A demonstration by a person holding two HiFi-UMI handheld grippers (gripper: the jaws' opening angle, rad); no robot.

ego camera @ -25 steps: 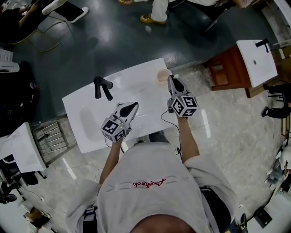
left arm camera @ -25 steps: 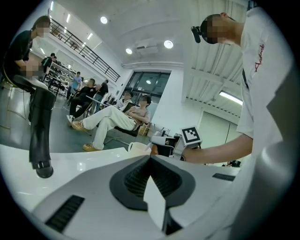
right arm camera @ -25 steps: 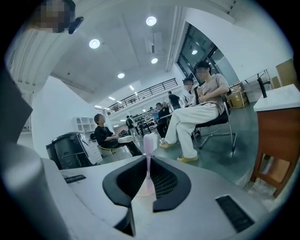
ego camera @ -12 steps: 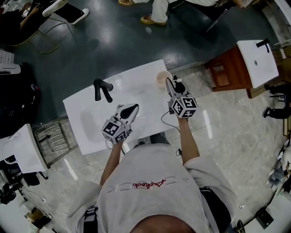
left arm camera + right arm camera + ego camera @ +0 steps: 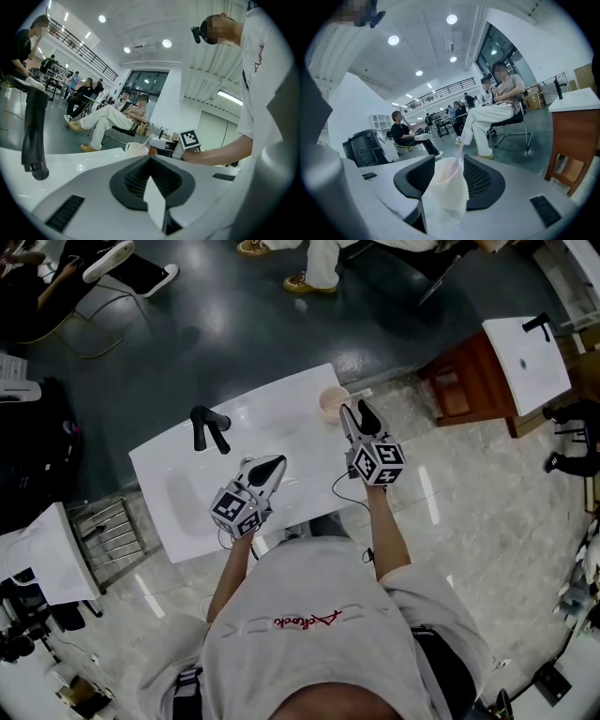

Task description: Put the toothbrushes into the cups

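Right gripper (image 5: pixel 353 412), centre right in head view: jaws standing apart, just been opening, cup (image 5: pixel 446 187) sitting between them, pink toothbrush (image 5: pixel 461 152) leaning inside it. Left gripper (image 5: pixel 273 463), centre: jaws pressing together, empty.

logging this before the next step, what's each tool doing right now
Left tool: closed, empty.
Right tool: open, jaws just opened; cup with pink toothbrush between them, not gripped.

Your cup (image 5: pixel 445 187) is pale cream, its toothbrush (image 5: pixel 461 152) pink. The washbasin (image 5: pixel 159 474) is white, the faucet (image 5: pixel 208 426) black. Left gripper (image 5: pixel 278 459) and right gripper (image 5: pixel 353 412) wear black-and-white square markers.
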